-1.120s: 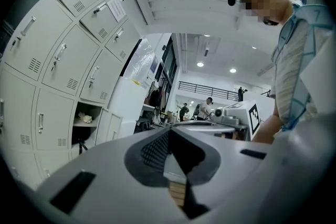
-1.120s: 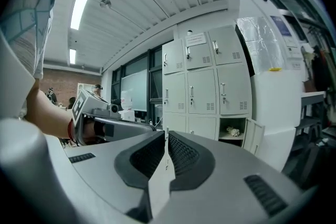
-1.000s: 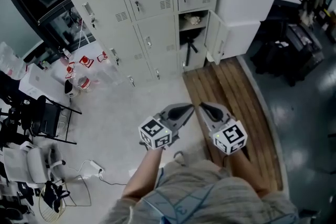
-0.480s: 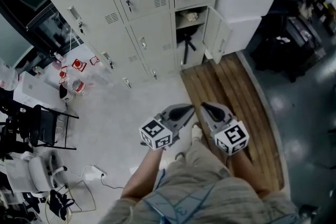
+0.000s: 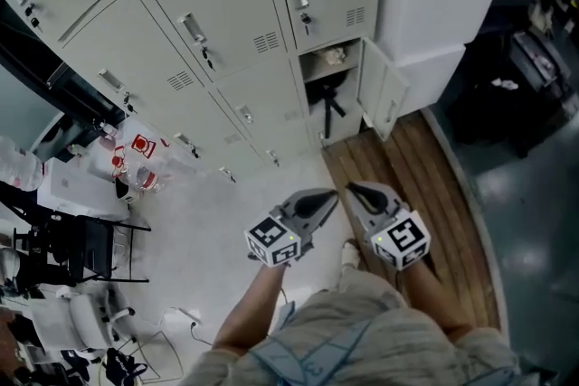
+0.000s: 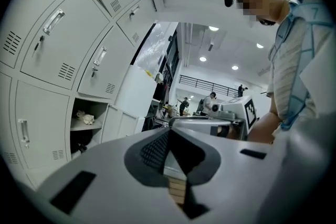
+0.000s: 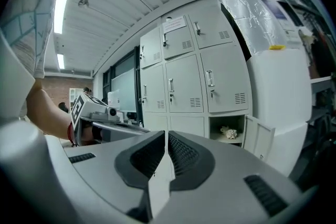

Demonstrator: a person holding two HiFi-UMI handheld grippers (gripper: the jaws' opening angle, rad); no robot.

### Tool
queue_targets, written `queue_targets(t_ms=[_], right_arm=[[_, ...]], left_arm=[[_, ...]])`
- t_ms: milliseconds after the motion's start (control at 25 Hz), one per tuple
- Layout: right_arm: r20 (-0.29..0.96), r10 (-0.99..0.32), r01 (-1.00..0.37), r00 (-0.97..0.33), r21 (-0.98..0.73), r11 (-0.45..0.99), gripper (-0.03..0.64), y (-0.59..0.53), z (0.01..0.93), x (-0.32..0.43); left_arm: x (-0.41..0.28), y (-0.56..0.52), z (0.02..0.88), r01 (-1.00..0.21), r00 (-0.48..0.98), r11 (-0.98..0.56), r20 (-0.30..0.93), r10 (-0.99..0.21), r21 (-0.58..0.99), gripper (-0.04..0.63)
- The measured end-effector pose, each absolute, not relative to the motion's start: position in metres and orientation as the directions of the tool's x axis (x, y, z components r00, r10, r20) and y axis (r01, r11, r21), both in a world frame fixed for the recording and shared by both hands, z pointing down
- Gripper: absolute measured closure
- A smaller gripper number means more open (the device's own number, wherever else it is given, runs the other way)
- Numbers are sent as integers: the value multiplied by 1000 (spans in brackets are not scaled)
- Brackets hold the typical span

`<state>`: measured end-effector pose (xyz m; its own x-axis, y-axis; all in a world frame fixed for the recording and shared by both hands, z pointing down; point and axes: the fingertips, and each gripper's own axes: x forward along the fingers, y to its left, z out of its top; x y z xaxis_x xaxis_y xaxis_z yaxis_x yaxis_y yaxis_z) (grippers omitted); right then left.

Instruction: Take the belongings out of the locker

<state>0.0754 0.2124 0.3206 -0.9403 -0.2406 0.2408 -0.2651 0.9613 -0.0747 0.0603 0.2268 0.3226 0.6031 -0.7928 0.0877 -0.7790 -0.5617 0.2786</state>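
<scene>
The job has not really begun. Both tools are empty. The left gripper [image 5: 326, 198] has its jaws pressed together with nothing between them, and the right gripper [image 5: 359, 192] is closed on nothing as well. The two are held side by side in front of the person, tips pointing at the wall of grey lockers [image 5: 226, 32].

One locker has its door [image 5: 375, 90] hanging open. It sits low down in the wall of lockers, well apart from both tools. Inside, a small white crumpled thing [image 5: 336, 56] lies on the shelf. Under the shelf there is a dark thing [image 5: 327, 104], maybe a bag with a strap, but it is too dark to tell. These are the belongings to take out, and they are both inside.

So the step in hand looks like getting to the open locker across the wooden floor strip [image 5: 434, 194].

Next, I think the person needs to come close, bend down because the locker is low, and open one gripper's jaws wide. Then the jaws can go past the open door and close on the white thing first, since it is up front and easy to reach.
</scene>
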Motion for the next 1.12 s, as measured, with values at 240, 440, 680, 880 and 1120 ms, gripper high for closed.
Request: queue_targets(t_ms=[240, 440, 680, 880, 1120], right_arm=[[235, -198, -217, -952, -55, 975, 617, 167, 315, 65], [210, -189, -202, -959, -45, 978, 617, 136, 306, 60], [195, -193, -206, -962, -47, 978, 617, 104, 310, 48], [204, -226, -242, -952, -59, 968, 616, 70, 323, 23], [209, -258, -274, -943, -52, 960, 615, 27, 338, -11]], left_arm=[[54, 176, 322, -793, 590, -553, 100, -801, 255, 592], [44, 145, 315, -815, 567, -537, 105, -817, 219, 592], [18, 118, 319, -835, 540, -515, 109, -835, 193, 592], [-12, 81, 327, -848, 518, -495, 98, -850, 188, 592], [-48, 29, 344, -855, 509, -489, 96, -855, 174, 592]])
